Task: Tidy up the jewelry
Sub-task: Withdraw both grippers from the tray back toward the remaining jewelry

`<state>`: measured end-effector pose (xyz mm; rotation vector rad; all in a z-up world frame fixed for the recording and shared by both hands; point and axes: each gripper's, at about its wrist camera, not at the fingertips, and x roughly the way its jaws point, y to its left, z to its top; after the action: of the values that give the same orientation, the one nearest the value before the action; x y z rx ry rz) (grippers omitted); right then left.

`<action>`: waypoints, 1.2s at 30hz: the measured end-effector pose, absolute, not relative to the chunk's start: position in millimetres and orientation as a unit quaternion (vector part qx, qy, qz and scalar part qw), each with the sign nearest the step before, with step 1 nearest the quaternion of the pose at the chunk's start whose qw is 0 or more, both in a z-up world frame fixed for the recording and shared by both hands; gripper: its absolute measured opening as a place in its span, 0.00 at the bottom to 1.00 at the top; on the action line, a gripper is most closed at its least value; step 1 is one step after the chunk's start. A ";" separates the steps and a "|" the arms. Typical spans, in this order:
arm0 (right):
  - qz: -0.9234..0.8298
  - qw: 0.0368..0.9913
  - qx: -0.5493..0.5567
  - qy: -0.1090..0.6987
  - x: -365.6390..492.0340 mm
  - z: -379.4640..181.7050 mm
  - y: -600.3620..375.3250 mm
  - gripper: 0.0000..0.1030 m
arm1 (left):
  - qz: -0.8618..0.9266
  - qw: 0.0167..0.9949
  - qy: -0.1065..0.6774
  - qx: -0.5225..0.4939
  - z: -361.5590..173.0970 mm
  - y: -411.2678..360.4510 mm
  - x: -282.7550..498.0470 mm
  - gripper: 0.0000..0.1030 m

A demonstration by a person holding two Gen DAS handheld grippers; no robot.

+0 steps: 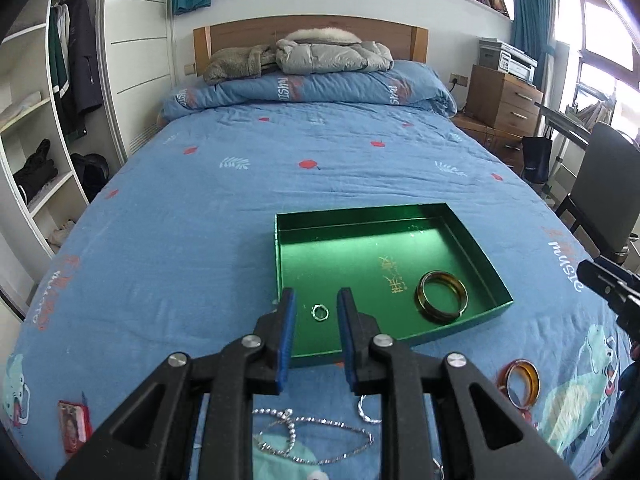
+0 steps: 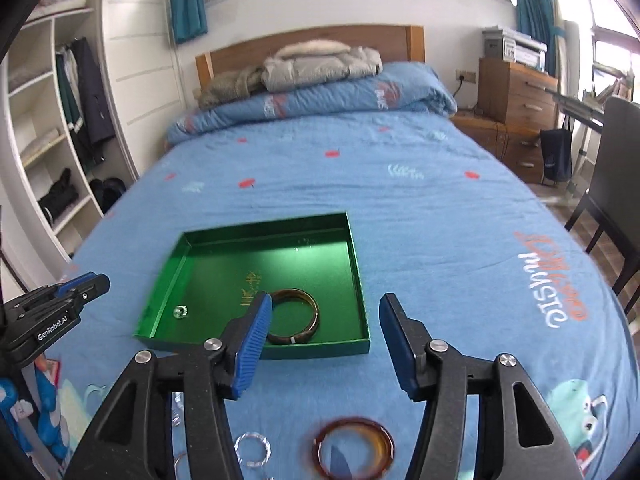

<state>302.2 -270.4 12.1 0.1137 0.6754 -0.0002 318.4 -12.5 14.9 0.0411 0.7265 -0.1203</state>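
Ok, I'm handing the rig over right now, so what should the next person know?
Left tool: open, empty, over the near left corner of the green tray, fingers either side of the small ring.
Right tool: open wide, empty, at the tray's near right edge.
Done: the small ring and a dark bangle lie in the tray.
Left: an amber bangle, a clear twisted ring and silver chains lie on the bed in front of the tray; move them in.
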 end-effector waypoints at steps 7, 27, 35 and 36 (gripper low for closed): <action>0.010 0.957 0.059 0.284 214.7 51.5 -274.7 0.55 | -0.058 0.936 0.346 0.028 48.0 10.8 231.9 0.19; 0.013 0.966 0.031 0.257 75.4 61.9 -264.6 0.55 | -0.069 0.952 0.299 0.014 65.2 24.6 98.1 0.38; 0.019 0.967 0.010 0.253 68.5 57.2 -261.7 0.55 | -0.060 0.954 0.294 0.012 60.4 23.0 90.5 0.38; 0.021 0.968 0.007 0.252 68.3 56.7 -260.4 0.55 | -0.056 0.954 0.294 0.014 58.1 22.8 90.4 0.38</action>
<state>68.3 -260.4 56.7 0.0150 0.5092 0.0427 90.4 22.8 58.1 0.0281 0.5982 -0.1140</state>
